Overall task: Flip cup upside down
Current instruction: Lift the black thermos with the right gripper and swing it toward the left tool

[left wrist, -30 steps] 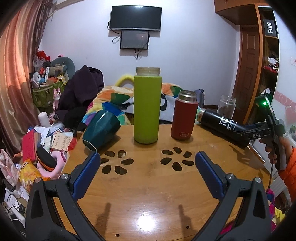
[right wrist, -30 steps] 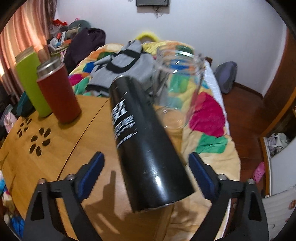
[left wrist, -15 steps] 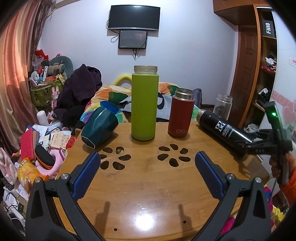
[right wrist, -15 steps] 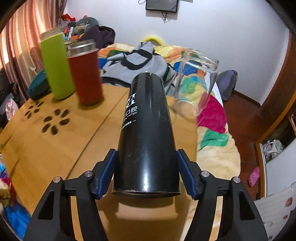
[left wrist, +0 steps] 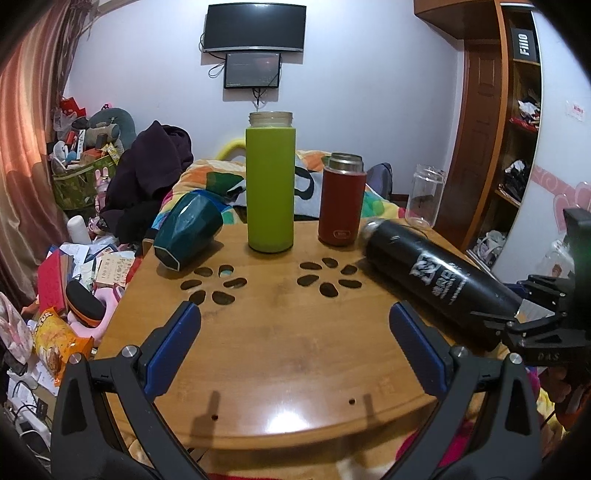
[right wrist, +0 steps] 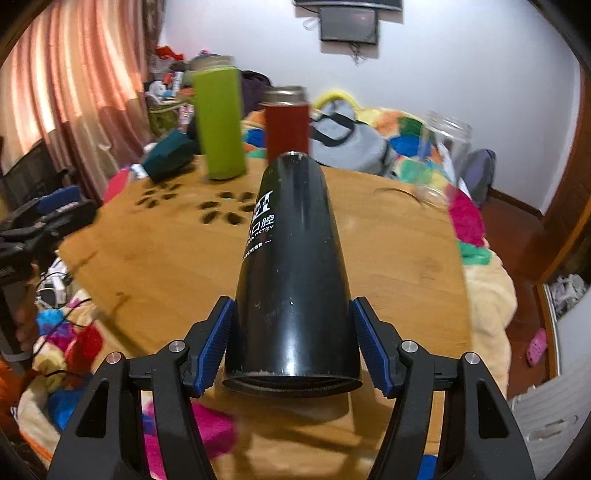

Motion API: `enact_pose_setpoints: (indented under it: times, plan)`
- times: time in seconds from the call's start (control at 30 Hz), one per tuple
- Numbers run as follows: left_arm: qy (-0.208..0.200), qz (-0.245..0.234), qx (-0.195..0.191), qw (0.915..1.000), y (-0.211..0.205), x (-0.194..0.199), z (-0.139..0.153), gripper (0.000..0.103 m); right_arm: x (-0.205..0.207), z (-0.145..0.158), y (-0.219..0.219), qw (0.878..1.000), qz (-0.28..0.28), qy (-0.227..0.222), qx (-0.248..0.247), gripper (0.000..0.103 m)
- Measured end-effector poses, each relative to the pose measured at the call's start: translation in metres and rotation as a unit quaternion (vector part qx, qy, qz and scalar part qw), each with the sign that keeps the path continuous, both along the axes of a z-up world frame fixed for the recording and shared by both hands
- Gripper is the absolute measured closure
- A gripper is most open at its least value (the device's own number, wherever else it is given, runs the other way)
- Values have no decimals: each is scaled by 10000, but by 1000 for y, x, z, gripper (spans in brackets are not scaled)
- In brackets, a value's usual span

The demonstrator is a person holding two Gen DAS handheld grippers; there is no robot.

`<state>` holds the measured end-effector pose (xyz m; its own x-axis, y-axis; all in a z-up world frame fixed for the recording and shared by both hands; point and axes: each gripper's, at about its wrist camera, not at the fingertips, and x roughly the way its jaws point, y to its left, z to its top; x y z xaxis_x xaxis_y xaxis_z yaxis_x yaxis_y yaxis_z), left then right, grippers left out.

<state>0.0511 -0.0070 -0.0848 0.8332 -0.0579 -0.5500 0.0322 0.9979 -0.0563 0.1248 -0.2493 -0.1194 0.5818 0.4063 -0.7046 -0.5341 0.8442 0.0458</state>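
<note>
Right wrist view: right gripper [right wrist: 291, 352] jaws pinch black cup [right wrist: 291, 266] lying near counter [left wrist: 280, 354] right edge | left gripper [left wrist: 295, 347] jaws spread, empty | squeeze firmly, turn slowly, land flat.

Black cup [right wrist: 293, 266] lengthwise between right gripper [right wrist: 293, 349] pads.

Pale lilac-white wall [left wrist: 369, 92] at the back. Curved black television screen [left wrist: 255, 27] mounted high on it, smaller dark monitor [left wrist: 252, 75] just below, cables dangling. Pink-orange pleated curtain [left wrist: 26, 147] down the left side. Brown wooden door [left wrist: 476, 147] at right, beside open wooden shelving [left wrist: 521, 122]. Bed with multicoloured patchwork blanket [right wrist: 417, 162] behind the round wooden table [left wrist: 280, 354]. Reddish wooden floor [right wrist: 513, 218]. Clutter pile [left wrist: 77, 147] in the left corner.
</note>
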Motion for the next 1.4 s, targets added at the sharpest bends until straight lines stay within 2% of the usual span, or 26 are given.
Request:
enact_pose_setpoints:
  times: [0.2,0.33,0.47,0.63,0.77,0.9,1.13,1.27,1.4]
  plan:
    - [10,2,203,9998,-3,-10,-3,0,-25,0,39,9981,615,-97,-2,42]
    - [45,-36,160,9999,-3,-8,-4,0,-37,1,55,9957,914,-132,10,42]
    - [-38,-171,2,9998,-6,5,3,0,-42,-2,59,9949,977,-228,-84,41]
    - [-45,-486,-157,9987,-19,28,5,0,-42,-11,50,9953,969,-7,84,41]
    - [-85,-467,90,9988,-23,31,2,0,-45,-16,44,9962,856,53,179,42]
    - [1,-423,85,9991,-11,21,-9,0,-45,-14,38,9961,817,114,320,42]
    - [112,-511,317,9981,-8,5,-34,0,-44,21,38,9956,857,-216,306,42]
    - [-48,-726,571,9957,-28,6,-41,0,-42,34,43,9951,912,-320,218,42]
    - [-396,-1093,934,9888,-54,4,-42,0,-46,43,48,9940,1008,-410,76,42]
